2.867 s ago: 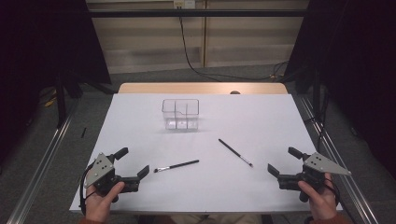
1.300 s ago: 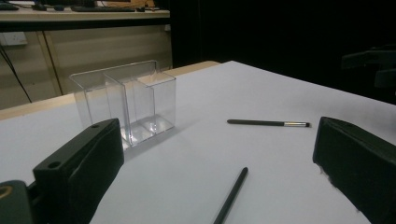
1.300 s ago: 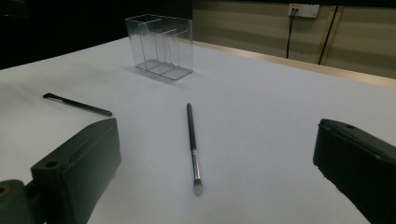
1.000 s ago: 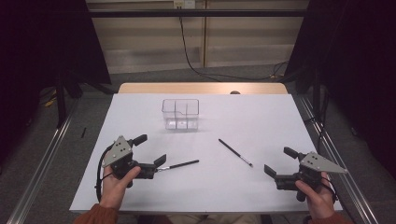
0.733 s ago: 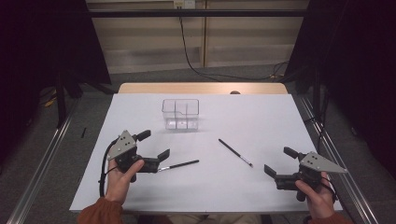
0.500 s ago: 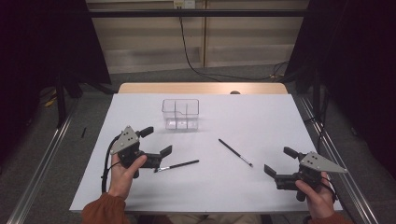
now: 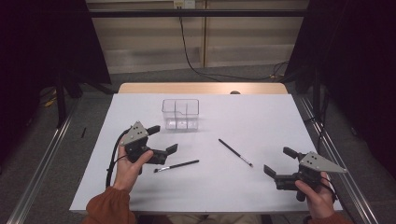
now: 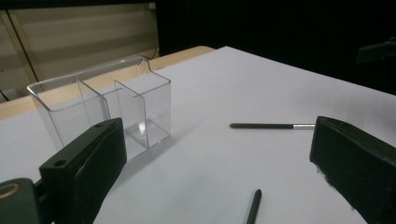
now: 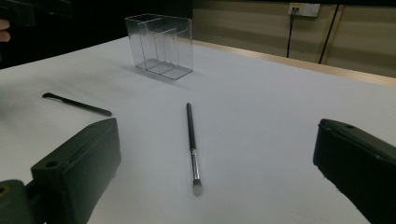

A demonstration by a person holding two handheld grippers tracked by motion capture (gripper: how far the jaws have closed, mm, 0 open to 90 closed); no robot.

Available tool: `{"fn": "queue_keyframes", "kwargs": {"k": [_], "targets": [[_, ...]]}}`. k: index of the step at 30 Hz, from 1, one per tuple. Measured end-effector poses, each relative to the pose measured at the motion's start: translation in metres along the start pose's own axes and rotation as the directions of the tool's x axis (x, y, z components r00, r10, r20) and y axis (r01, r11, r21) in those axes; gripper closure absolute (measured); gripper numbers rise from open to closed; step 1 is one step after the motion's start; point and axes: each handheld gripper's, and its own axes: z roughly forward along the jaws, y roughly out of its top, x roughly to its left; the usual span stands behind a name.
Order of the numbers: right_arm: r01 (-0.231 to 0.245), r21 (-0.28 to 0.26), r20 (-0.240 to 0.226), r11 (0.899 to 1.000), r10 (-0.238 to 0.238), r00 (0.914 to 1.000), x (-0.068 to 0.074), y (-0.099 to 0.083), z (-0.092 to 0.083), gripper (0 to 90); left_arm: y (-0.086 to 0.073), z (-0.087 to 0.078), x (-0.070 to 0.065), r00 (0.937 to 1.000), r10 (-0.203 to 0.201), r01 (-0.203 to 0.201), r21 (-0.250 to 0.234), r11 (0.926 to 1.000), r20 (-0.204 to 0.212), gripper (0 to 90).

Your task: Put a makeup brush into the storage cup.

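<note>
**Both grippers open above the white table, brushes lying free**

The left gripper (image 7: pixel 162 139) has its jaws spread wide and holds nothing. It hangs just above the brush end of the near brush (image 7: pixel 176 166), which lies flat on the white table (image 7: pixel 261 116). The clear organizer (image 7: pixel 180 113) stands upright just behind this gripper. The right gripper (image 7: pixel 277 161) also has wide jaws with nothing between them. It is at the right front of the table, near the second brush (image 7: pixel 235 152), which lies between the two grippers.
</note>
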Motion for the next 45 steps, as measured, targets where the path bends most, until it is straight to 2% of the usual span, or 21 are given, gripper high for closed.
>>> {"fn": "queue_keyframes", "kwargs": {"k": [5, 8, 12, 14, 16, 17, 20, 25, 28, 30, 31, 33, 34, 35, 36, 39, 40, 41, 42, 44, 45], "targets": [[-0.001, -0.001, -0.002, 1.000, 0.001, 1.0000, 0.001, 0.000, 0.001, 0.4, 0.000, 0.004, 0.001, 0.9996, 0.000, -0.001, 0.061, 0.9982, 0.028, 4.1], [-0.001, -0.001, -0.002, 1.000, 0.001, 1.0000, 0.001, 0.000, 0.001, 0.4, 0.002, 0.006, 0.002, 0.9988, -0.011, 0.005, 0.115, 0.9934, 0.048, 4.6], [-0.010, -0.002, -0.002, 1.000, 0.010, 1.0000, 0.000, 0.000, 0.000, 0.3, 0.007, 0.009, 0.001, 0.9983, 0.013, -0.022, 0.156, 0.9875, 0.057, 4.6], [-0.009, -0.002, -0.002, 1.000, 0.009, 1.0000, 0.000, 0.000, 0.000, 0.3, 0.009, 0.011, 0.001, 0.9972, 0.005, -0.018, 0.174, 0.9845, 0.075, 4.6], [-0.008, -0.001, -0.004, 1.000, 0.008, 1.0000, 0.000, 0.000, 0.000, 0.4, 0.011, 0.012, 0.001, 0.9978, 0.012, -0.024, 0.180, 0.9833, 0.065, 4.5], [-0.003, 0.000, -0.004, 1.000, 0.003, 1.0000, 0.000, 0.000, 0.000, 0.4, 0.011, 0.013, 0.002, 0.9978, 0.023, -0.035, 0.194, 0.9803, 0.063, 4.5], [0.001, 0.003, -0.007, 1.000, 0.000, 1.0000, 0.001, 0.000, 0.001, 0.3, 0.012, 0.018, 0.003, 0.9965, 0.012, -0.033, 0.263, 0.9643, 0.083, 4.5], [0.002, 0.002, -0.009, 1.000, -0.002, 1.0000, 0.001, 0.000, 0.001, 0.4, 0.012, 0.023, 0.003, 0.9961, 0.046, -0.068, 0.327, 0.9425, 0.075, 5.2], [0.003, 0.003, -0.008, 1.000, -0.003, 1.0000, 0.000, 0.000, 0.001, 0.4, 0.009, 0.028, 0.003, 0.9948, 0.052, -0.081, 0.378, 0.9221, 0.088, 5.2], [0.001, 0.003, -0.009, 1.000, -0.001, 1.0000, 0.001, 0.000, 0.001, 0.4, 0.007, 0.031, 0.004, 0.9936, 0.035, -0.077, 0.420, 0.9040, 0.108, 5.8], [0.000, 0.003, -0.010, 1.000, 0.000, 1.0000, 0.001, 0.000, 0.001, 0.3, 0.007, 0.031, 0.005, 0.9929, 0.025, -0.075, 0.449, 0.8902, 0.116, 6.0], [-0.001, 0.006, -0.012, 1.000, 0.001, 0.9999, 0.001, 0.000, 0.001, 0.4, 0.006, 0.032, 0.007, 0.9923, 0.029, -0.084, 0.483, 0.8715, 0.121, 6.1], [0.000, 0.005, -0.012, 1.000, 0.001, 0.9999, 0.001, 0.000, 0.001, 0.3, 0.005, 0.032, 0.007, 0.9918, 0.035, -0.093, 0.508, 0.8564, 0.123, 6.7], [-0.001, 0.004, -0.012, 1.000, 0.001, 0.9999, 0.001, 0.000, 0.001, 0.4, 0.005, 0.034, 0.007, 0.9889, 0.051, -0.119, 0.542, 0.8317, 0.140, 7.7], [-0.002, 0.005, -0.012, 1.000, 0.002, 0.9999, 0.001, 0.000, 0.002, 0.4, 0.005, 0.035, 0.007, 0.9873, 0.054, -0.130, 0.566, 0.8141, 0.149, 7.9], [-0.002, 0.006, -0.013, 1.000, 0.002, 0.9999, 0.001, 0.000, 0.002, 0.4, 0.008, 0.039, 0.007, 0.9846, 0.061, -0.149, 0.603, 0.7835, 0.164, 7.8], [-0.001, 0.005, -0.013, 1.000, 0.001, 0.9999, 0.001, 0.000, 0.002, 0.4, 0.009, 0.040, 0.006, 0.9850, 0.057, -0.145, 0.606, 0.7822, 0.163, 7.8], [-0.002, 0.005, -0.013, 1.000, 0.002, 0.9999, 0.001, 0.000, 0.002, 0.3, 0.011, 0.041, 0.007, 0.9838, 0.064, -0.156, 0.623, 0.7665, 0.168, 7.9], [0.000, 0.006, -0.013, 1.000, 0.000, 0.9999, 0.001, 0.000, 0.002, 0.3, 0.011, 0.042, 0.006, 0.9844, 0.059, -0.152, 0.637, 0.7556, 0.166, 7.9], [0.000, 0.007, -0.014, 1.000, 0.000, 0.9999, 0.001, 0.000, 0.002, 0.4, 0.013, 0.045, 0.006, 0.9812, 0.068, -0.174, 0.675, 0.7169, 0.181, 7.8], [0.001, 0.008, -0.015, 1.000, -0.001, 0.9999, 0.001, 0.000, 0.002, 0.3, 0.013, 0.047, 0.006, 0.9814, 0.047, -0.164, 0.688, 0.7072, 0.186, 7.8]]}}
